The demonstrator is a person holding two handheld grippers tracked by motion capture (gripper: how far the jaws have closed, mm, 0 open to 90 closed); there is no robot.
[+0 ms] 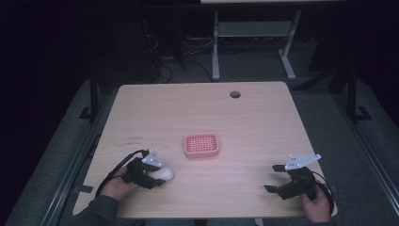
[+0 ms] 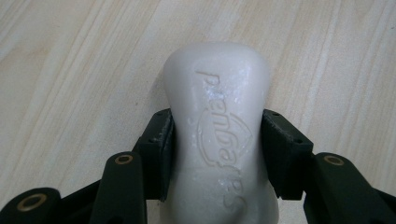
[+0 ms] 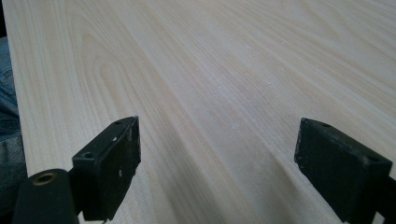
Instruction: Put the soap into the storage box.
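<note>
A white bar of soap with raised lettering lies on the wooden table near the front left. My left gripper is shut on it, both black pads pressing its narrow waist. From above, the soap sticks out to the right of the left gripper. A pink slotted soap dish sits at the table's middle, up and to the right of the soap, with nothing in it. My right gripper rests near the front right corner, and its jaws stand wide apart over bare wood.
A round cable hole is near the table's far edge. The white legs of another desk and some cables stand on the floor beyond. A dark sleeve comes in at the bottom left.
</note>
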